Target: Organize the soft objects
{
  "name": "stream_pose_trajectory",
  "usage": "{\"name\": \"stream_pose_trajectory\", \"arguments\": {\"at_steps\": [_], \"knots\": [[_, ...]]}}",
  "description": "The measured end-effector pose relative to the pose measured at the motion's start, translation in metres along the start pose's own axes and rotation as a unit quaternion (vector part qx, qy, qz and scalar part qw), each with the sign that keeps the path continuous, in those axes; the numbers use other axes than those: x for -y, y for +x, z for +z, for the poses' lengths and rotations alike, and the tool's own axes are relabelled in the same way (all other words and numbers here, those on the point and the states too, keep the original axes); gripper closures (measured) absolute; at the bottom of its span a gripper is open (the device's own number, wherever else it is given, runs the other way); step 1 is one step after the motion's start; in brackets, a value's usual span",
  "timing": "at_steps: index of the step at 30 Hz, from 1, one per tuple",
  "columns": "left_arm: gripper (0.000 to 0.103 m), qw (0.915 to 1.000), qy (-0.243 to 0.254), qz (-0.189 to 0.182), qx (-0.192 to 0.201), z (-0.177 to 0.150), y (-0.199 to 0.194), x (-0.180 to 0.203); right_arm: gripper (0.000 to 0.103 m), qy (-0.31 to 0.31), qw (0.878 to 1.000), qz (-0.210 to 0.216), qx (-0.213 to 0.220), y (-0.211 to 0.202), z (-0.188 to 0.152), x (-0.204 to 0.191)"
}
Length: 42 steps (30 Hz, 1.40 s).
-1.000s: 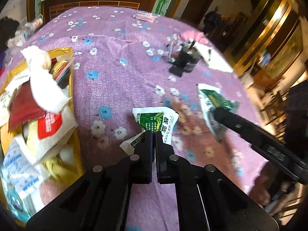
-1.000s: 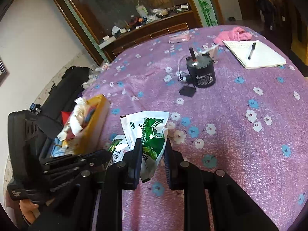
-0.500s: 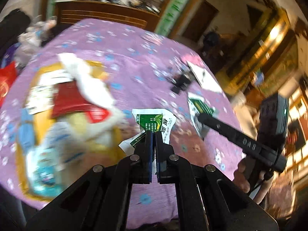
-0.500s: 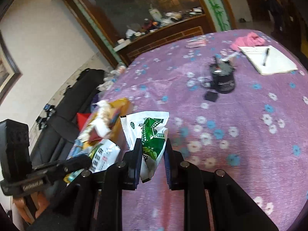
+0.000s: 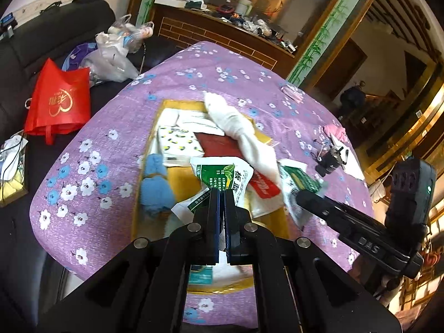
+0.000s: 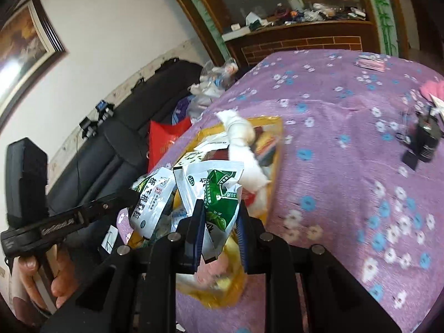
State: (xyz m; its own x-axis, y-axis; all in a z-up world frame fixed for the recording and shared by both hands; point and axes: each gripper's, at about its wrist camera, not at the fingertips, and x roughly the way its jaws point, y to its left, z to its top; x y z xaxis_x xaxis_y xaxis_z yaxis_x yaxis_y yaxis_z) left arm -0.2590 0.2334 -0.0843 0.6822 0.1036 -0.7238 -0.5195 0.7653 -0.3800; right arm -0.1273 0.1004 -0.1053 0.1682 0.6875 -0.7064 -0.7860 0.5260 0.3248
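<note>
1. The left gripper (image 5: 221, 194) is clamped on a green-and-white sachet (image 5: 226, 174), held above the yellow tray (image 5: 181, 179).
2. The right gripper (image 6: 220, 211) pinches a second green sachet (image 6: 219, 194) over the same tray's near end.

The lower edge of the green-and-white sachet (image 5: 226, 176) is hidden between the closed fingers of the left claw (image 5: 221, 194). The near end of the yellow tray (image 5: 177, 177) is covered by the claw body. In the right wrist view, the bottom of the second sachet (image 6: 222, 197) is concealed inside the right claw (image 6: 220, 213), and the tray contents below it are blurred beyond identification. Print on both sachets is only partly legible. Items on the far wooden counter (image 5: 222, 25) are too small to be identified.
</note>
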Motion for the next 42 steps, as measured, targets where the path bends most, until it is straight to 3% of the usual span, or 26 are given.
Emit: {"name": "stream_pose_trajectory", "arguments": {"at_steps": [9,12,13,15,16,17,21,25,32,37,42], "knots": [[0.101,0.9997,0.004,0.019,-0.016,0.004,0.032,-0.013,0.080,0.005,0.999,-0.022,-0.025,0.038,0.006,-0.005],[0.101,0.9998,0.006,0.010,-0.017,0.000,0.042,-0.013,0.080,0.006,1.000,-0.021,-0.022,0.043,0.006,-0.004],[0.096,0.9998,0.008,0.012,-0.011,-0.001,0.041,-0.013,0.080,0.011,1.000,-0.017,-0.022,0.044,0.005,-0.004],[0.077,0.9995,0.017,0.025,-0.003,-0.003,0.039,-0.012,0.066,0.014,1.000,-0.004,-0.016,0.044,0.005,-0.004],[0.060,0.9995,0.015,0.027,0.004,-0.005,0.036,-0.011,0.052,0.015,1.000,-0.002,-0.007,0.040,0.005,-0.005],[0.053,0.9995,0.015,0.027,0.009,-0.006,0.033,-0.010,0.044,0.016,1.000,-0.001,0.004,0.035,0.004,-0.005],[0.044,0.9956,0.049,0.070,0.038,-0.016,0.014,0.008,0.043,0.013,0.999,0.013,0.032,0.011,-0.002,-0.008],[0.043,0.9877,0.070,0.126,0.061,-0.029,0.007,0.030,0.043,-0.007,0.999,0.007,0.045,-0.008,-0.015,-0.017],[0.043,0.9739,0.114,0.181,0.076,-0.055,-0.004,0.058,0.042,0.017,0.998,-0.014,0.058,-0.026,-0.037,-0.014],[0.043,0.9810,0.076,0.169,0.057,-0.060,-0.015,0.051,0.040,0.035,0.996,-0.038,0.073,-0.038,-0.049,-0.011],[0.043,0.9752,0.078,0.200,0.053,-0.065,-0.022,0.052,0.039,0.034,0.997,-0.031,0.067,-0.042,-0.055,-0.017]]}}
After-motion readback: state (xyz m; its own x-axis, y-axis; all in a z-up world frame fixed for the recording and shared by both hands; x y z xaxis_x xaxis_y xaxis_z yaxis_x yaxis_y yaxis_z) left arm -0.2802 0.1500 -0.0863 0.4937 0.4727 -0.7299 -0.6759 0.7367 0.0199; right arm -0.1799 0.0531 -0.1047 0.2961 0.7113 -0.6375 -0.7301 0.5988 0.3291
